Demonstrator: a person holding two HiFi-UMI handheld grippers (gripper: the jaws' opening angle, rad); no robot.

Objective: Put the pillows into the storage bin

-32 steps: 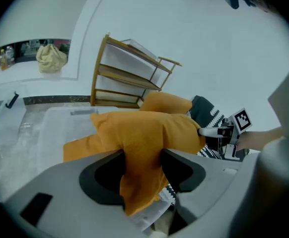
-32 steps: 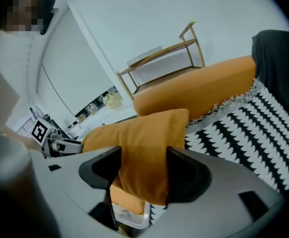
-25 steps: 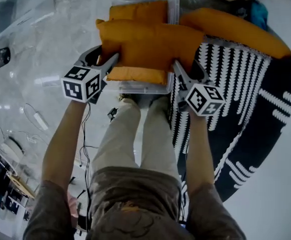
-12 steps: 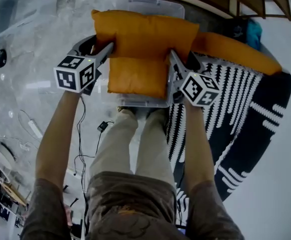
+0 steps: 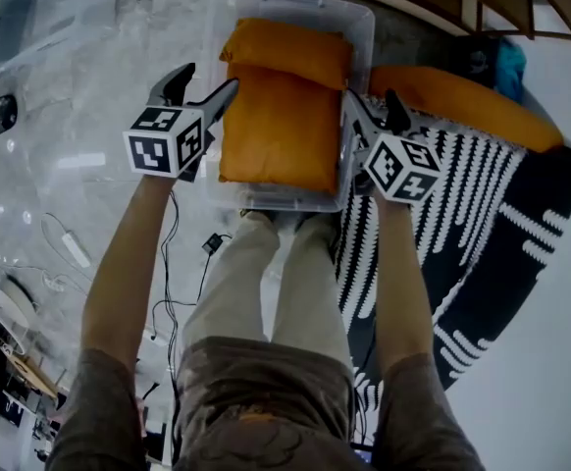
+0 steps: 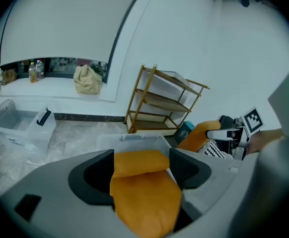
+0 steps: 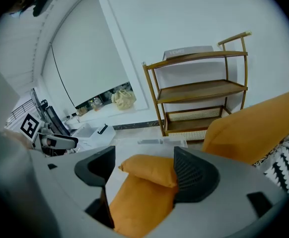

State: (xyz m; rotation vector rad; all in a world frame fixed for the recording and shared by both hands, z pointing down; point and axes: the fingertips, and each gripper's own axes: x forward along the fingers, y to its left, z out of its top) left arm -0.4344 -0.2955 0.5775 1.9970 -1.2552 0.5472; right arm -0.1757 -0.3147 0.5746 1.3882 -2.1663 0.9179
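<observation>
Two orange pillows lie in the clear storage bin (image 5: pixel 360 20) on the floor: one (image 5: pixel 286 49) at the far end, the other (image 5: pixel 281 130) overlapping it toward me. A third orange pillow (image 5: pixel 462 101) lies on the rug to the right. My left gripper (image 5: pixel 207 80) hangs at the bin's left rim and my right gripper (image 5: pixel 372 106) at its right rim. Both have their jaws opening and hold nothing. In the left gripper view the pillows (image 6: pixel 145 195) show below the spread jaws; the right gripper view shows them (image 7: pixel 152 168) too.
A black-and-white striped rug (image 5: pixel 482 204) lies to the right. A wooden shelf (image 7: pixel 204 90) stands behind the bin. Another clear bin (image 6: pixel 15 125) sits at far left. Cables (image 5: pixel 65 243) run over the marble floor. The person's legs (image 5: pixel 266 263) stand just before the bin.
The pillow held up between both grippers now lies in the bin on the other one. Both grippers have let go, spread their jaws and moved slightly outward.
</observation>
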